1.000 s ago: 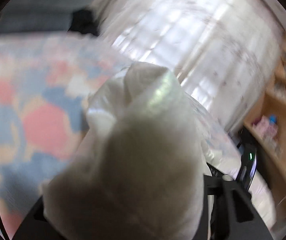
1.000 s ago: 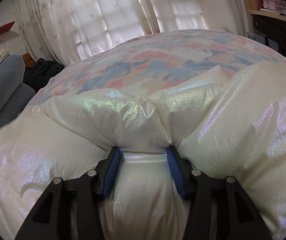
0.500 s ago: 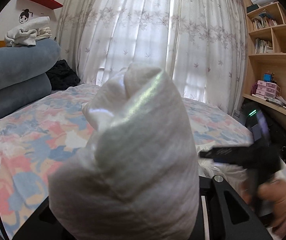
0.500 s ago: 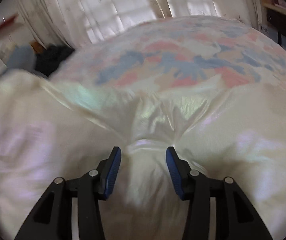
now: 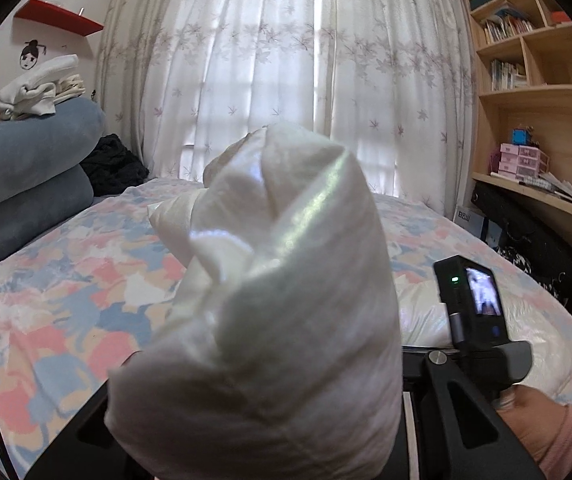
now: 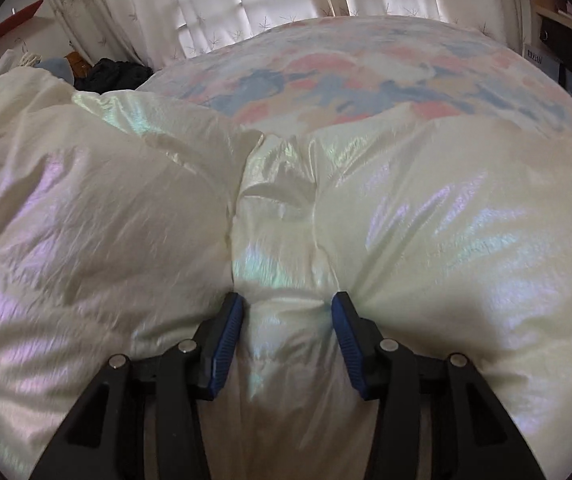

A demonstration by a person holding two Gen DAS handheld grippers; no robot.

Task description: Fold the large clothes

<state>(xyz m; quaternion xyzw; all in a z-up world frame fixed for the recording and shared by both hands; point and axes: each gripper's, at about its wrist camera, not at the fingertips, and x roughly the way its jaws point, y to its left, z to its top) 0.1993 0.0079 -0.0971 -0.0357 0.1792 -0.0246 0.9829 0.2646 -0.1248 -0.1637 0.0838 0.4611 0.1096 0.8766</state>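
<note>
A puffy white jacket with an iridescent sheen lies on the bed. In the left wrist view a thick bunch of the jacket (image 5: 270, 320) fills the middle and hides my left gripper's fingers; it stands up from between them, held above the bed. In the right wrist view the jacket (image 6: 425, 220) spreads across the whole foreground. My right gripper (image 6: 287, 332) is closed on a padded fold of it, the blue pads (image 6: 228, 336) pressing in from both sides. The right gripper's body with its small screen (image 5: 473, 304) shows at the right of the left wrist view.
The bed has a floral sheet in pink and blue (image 5: 66, 300). Rolled grey blankets (image 5: 26, 172) with folded clothes on top stand at the far left. Patterned curtains (image 5: 286, 60) hang behind the bed. Wooden shelves and a desk (image 5: 537, 120) stand at the right.
My left gripper has swung up and steadied with the bunch of jacket still in it. The right gripper has moved forward over the jacket, keeping its hold on the fold.
</note>
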